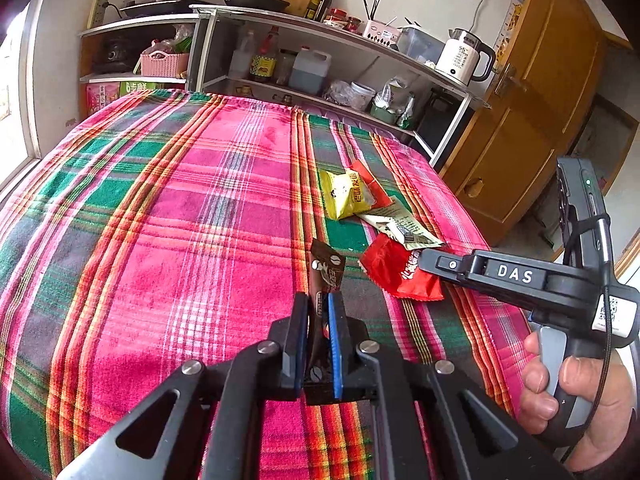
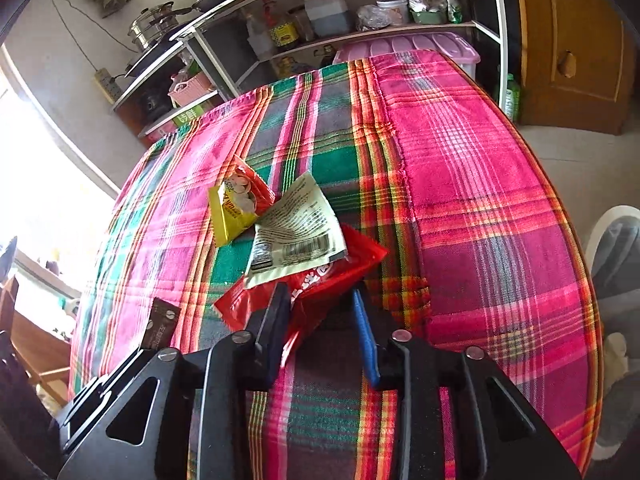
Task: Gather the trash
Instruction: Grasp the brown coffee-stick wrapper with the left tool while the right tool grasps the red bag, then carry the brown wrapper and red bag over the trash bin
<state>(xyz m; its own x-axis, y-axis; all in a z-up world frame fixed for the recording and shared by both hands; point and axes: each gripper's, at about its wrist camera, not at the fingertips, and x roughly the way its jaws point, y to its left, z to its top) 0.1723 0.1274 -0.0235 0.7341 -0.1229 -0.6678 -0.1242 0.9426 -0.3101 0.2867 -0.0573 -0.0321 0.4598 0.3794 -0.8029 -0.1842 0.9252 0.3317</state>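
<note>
My left gripper (image 1: 319,300) is shut on a brown coffee sachet (image 1: 326,270), held upright above the plaid cloth; the sachet also shows in the right wrist view (image 2: 162,326). My right gripper (image 2: 320,300) is open, its jaws on either side of the near end of a red wrapper (image 2: 320,280); in the left wrist view the gripper (image 1: 430,260) reaches onto that red wrapper (image 1: 394,270). A white wrapper (image 2: 296,228) lies over the red one. A yellow packet (image 2: 230,212) and an orange-red packet (image 2: 248,184) lie behind.
The table is covered with a pink, green and orange plaid cloth (image 1: 180,200). Shelves with bottles, pans and a kettle (image 1: 460,60) stand behind it. A wooden cabinet (image 1: 540,100) is at the right. A pink lidded bin (image 2: 420,46) sits beyond the table.
</note>
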